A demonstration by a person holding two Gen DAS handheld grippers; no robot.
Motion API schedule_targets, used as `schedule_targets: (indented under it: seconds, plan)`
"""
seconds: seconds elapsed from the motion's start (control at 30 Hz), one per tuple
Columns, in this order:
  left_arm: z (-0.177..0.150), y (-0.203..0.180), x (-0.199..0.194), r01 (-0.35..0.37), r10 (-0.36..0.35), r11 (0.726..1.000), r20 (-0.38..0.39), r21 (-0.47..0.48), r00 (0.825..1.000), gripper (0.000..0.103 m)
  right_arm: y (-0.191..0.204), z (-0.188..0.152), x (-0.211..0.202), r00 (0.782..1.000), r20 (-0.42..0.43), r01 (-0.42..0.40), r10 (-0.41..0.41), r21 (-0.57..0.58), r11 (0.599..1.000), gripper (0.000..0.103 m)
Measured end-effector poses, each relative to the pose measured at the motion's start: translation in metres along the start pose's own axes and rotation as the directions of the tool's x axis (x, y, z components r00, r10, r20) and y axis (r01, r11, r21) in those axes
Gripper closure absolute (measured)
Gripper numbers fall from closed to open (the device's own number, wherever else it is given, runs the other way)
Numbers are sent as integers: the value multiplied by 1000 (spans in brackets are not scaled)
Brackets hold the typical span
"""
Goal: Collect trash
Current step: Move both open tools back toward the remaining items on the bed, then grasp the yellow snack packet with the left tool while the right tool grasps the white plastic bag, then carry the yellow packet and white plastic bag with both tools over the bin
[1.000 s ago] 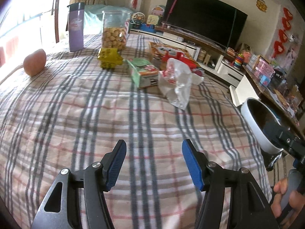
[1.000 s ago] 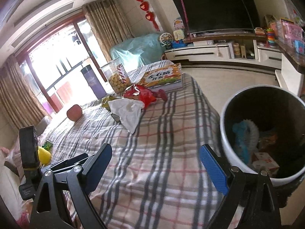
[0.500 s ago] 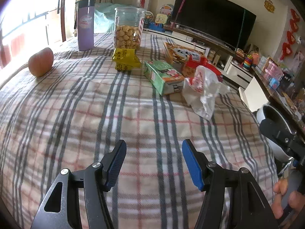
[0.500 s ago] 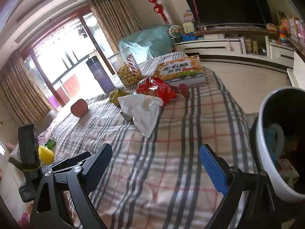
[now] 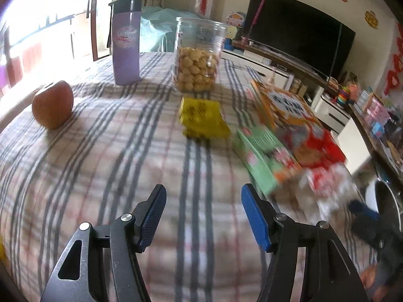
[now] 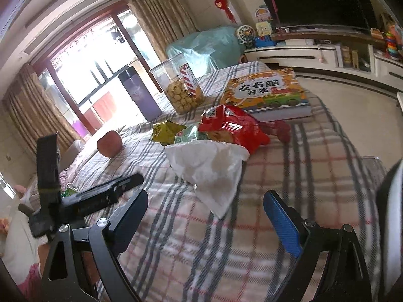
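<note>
A pile of trash lies on the plaid-covered table: a yellow wrapper, a green carton, a red snack bag and a crumpled white plastic bag. My left gripper hovers open over bare cloth, with the yellow wrapper ahead and the green carton ahead to its right. My right gripper is open, and the white bag's lower corner lies just in front of its fingers without touching the pads. The left view is blurred on its right side.
Behind the pile stand a cookie jar, a purple tumbler and an orange picture book. An apple rests at the left. The white-rimmed trash bin stands off the table's right side. The left gripper's body shows in the right wrist view.
Both grippers have moved across the table toward the trash pile, which now looks larger and nearer. The bin has slid to the right edge of the right wrist view. Both sets of jaws kept their width.
</note>
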State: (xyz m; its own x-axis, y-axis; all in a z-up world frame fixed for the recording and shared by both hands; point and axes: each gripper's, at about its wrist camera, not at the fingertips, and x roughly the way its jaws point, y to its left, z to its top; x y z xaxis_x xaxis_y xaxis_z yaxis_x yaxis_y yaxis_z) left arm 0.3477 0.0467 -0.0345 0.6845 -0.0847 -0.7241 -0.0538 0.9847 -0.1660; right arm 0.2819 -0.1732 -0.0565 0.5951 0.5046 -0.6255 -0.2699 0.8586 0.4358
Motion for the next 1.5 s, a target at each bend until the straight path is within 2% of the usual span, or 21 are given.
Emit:
schedule_targets:
  seconds: [0.07, 0.13, 0.23, 0.3, 0.33, 0.4, 0.47, 0.5, 0.6, 0.63, 0.77, 1.03, 1.27, 1.5]
  plan:
    - [10, 1, 11, 2, -2, 1000, 8, -4, 1000, 40, -2, 2, 6, 1000, -2, 1, -1, 4, 1000, 9]
    - [21, 3, 26, 2, -2, 1000, 15, -10, 1000, 33, -4, 5, 12, 1000, -8, 0, 0, 11, 1000, 9]
    - [36, 4, 47, -1, 1, 1000, 13, -21, 1000, 29, -9, 8, 21, 1000, -14, -8, 8, 29, 1000, 10]
    - [45, 4, 62, -6, 7, 1000, 10, -26, 1000, 28, -13, 10, 24, 1000, -18, -19, 19, 36, 999, 14]
    - [49, 4, 68, -7, 7, 1000, 9, -27, 1000, 28, -13, 10, 26, 999, -23, -25, 26, 41, 999, 21]
    - [56, 2, 79, -14, 14, 1000, 9, -18, 1000, 29, -15, 11, 30, 999, -35, -26, 27, 45, 999, 25]
    - [59, -1, 88, -34, 34, 999, 9, 0, 999, 37, -16, 11, 33, 999, -42, -27, 29, 40, 999, 37]
    - [60, -2, 92, -28, 28, 1000, 3, 8, 1000, 49, -17, 11, 34, 999, -46, -26, 28, 38, 999, 41]
    - [57, -3, 93, -28, 28, 1000, 5, 15, 1000, 51, -18, 11, 35, 998, -51, -32, 34, 38, 999, 57]
    - [56, -3, 92, -30, 30, 999, 9, 18, 1000, 51, -18, 10, 34, 998, -48, -43, 45, 40, 998, 65]
    - [45, -2, 76, -31, 31, 999, 16, 12, 999, 51, -17, 7, 22, 997, -32, -69, 70, 42, 997, 70]
    - [1, 1, 12, 21, -20, 999, 34, -38, 999, 52, -17, -8, -14, 997, -8, -72, 72, 43, 997, 70]
    - [-42, -25, -36, 95, -95, 995, 22, 0, 995, 52, -26, -22, -52, 999, 15, -37, 37, 49, 998, 70]
    - [-64, -54, -64, 172, -173, 984, 1, 45, 985, 52, -41, -34, -92, 998, 56, 6, -9, 64, 998, 70]
